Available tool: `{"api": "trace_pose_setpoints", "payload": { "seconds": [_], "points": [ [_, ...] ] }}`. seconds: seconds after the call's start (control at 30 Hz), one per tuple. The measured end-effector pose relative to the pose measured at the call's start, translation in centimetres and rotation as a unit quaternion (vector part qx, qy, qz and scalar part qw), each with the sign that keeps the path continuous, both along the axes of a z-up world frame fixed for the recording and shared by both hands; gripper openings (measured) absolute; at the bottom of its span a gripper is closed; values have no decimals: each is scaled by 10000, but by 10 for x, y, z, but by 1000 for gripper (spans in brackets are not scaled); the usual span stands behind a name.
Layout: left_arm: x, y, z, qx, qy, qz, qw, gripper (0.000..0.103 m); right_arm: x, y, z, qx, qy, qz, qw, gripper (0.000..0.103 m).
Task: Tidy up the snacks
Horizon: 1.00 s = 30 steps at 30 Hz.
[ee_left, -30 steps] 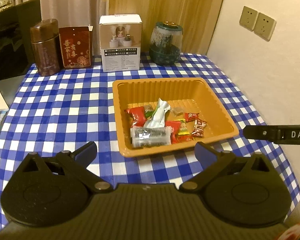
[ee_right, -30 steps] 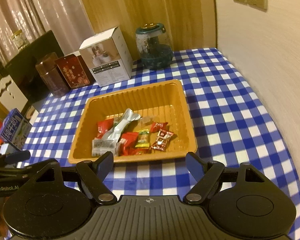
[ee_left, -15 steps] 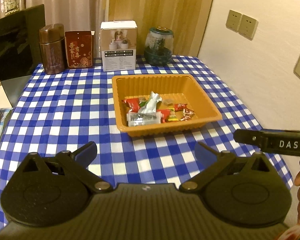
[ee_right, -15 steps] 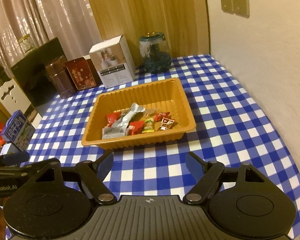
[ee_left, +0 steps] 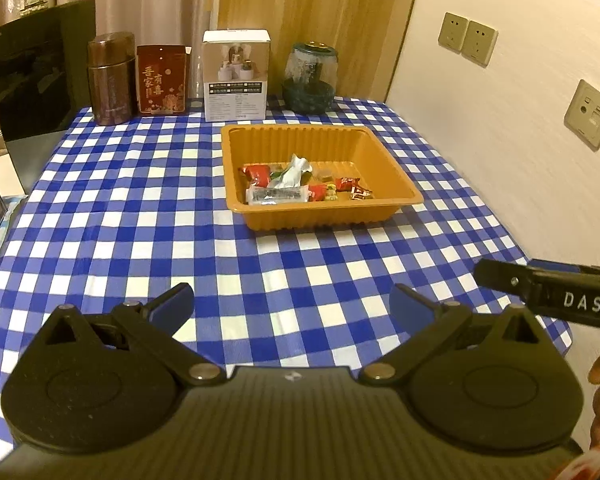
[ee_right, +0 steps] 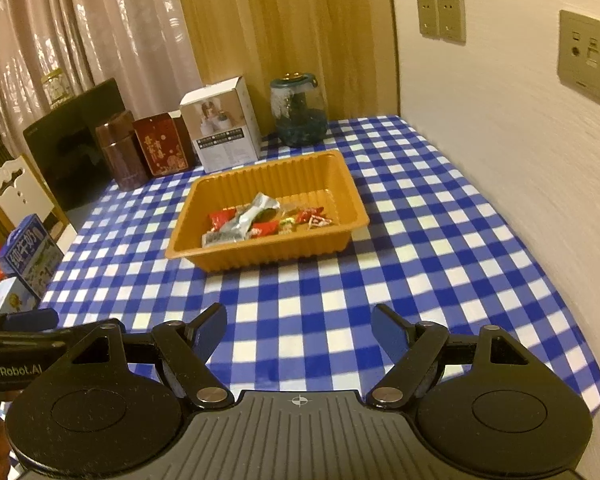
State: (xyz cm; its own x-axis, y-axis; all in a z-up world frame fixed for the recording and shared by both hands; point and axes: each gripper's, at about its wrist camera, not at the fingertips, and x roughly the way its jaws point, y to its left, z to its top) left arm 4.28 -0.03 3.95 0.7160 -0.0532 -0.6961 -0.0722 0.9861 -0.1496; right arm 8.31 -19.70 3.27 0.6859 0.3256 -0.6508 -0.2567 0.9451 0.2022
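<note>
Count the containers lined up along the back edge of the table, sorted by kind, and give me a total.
Brown canister: 1
Red box: 1
White box: 1
Glass jar: 1
Total: 4

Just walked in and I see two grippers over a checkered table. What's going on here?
A person holds the left gripper and right gripper, both open and empty, above the near end of the table. The snacks all lie in the orange tray, which neither gripper touches. The sorting looks finished.
</note>
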Motion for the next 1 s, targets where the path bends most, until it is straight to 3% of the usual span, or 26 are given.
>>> {"api": "trace_pose_setpoints", "payload": {
  "seconds": [1.0],
  "points": [
    [-41, 2, -13, 147, -121, -33, 9998, 103, -63, 2, -17, -288, -176, -216, 9992, 79]
  ]
}}
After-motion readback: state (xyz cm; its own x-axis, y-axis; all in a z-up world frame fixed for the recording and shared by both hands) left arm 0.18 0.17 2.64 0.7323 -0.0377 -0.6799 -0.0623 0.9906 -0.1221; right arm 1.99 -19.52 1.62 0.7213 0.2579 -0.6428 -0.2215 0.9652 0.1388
